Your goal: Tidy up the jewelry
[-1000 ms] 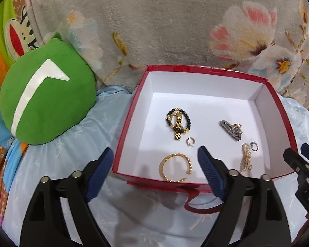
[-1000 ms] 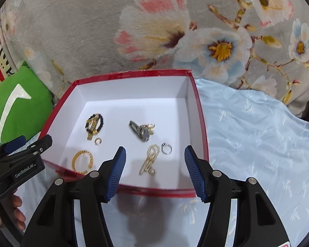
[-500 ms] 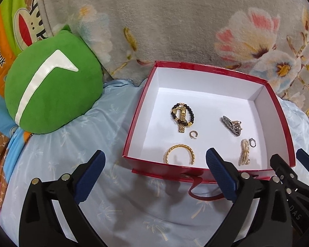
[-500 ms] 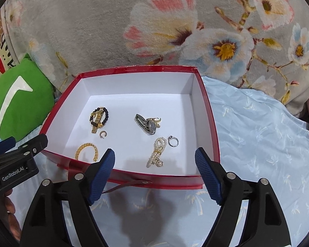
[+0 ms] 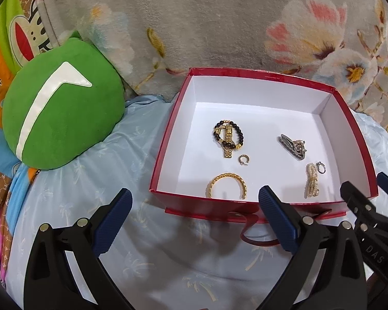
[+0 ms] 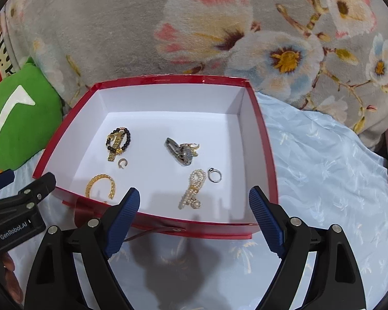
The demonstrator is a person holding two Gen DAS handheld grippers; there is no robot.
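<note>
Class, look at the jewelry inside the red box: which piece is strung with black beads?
The black-beaded bracelet, far left in the red box, with a gold link strap lying across it. The other pieces are gold, silver-grey or pearl.

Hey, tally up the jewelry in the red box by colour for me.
Gold: 2, the open bangle and the small hoop
Gold with black beads: 1
Silver or grey: 2, clip, ring
Pearl: 1
Total: 6
</note>
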